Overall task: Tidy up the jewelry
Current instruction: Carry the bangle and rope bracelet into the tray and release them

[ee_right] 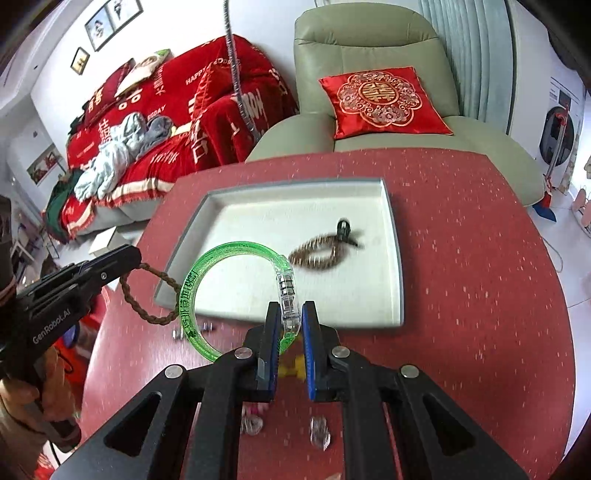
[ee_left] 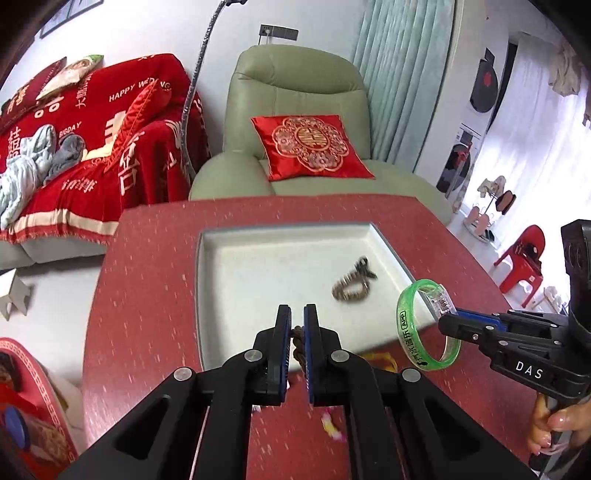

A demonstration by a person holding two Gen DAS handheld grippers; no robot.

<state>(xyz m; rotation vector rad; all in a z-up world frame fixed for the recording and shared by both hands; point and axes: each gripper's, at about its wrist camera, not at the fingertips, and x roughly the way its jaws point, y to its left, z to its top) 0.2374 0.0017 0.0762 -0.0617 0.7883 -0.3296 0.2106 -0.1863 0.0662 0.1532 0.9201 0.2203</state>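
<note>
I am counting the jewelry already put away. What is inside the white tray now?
Inside the white tray lies one beaded bracelet with a dark tassel. The green bangle in the right gripper covers the tray's near left part, so anything there is hidden.

Item count, table:
You've got 3 bracelets: 1 green bangle (ee_right: 207,295), 1 brown braided cord (ee_right: 142,295), 1 beaded (ee_right: 317,254). 1 white tray (ee_right: 391,295), 2 grippers, 1 red cushion (ee_right: 380,99), 1 armchair (ee_right: 369,33).

My grippers (ee_left: 297,321) (ee_right: 290,317) are black with blue pads; one grips a translucent green bangle (ee_right: 207,295), the other a brown braided cord (ee_right: 138,295) — white tray (ee_right: 391,258), red white-flecked table (ee_right: 480,258).
</note>
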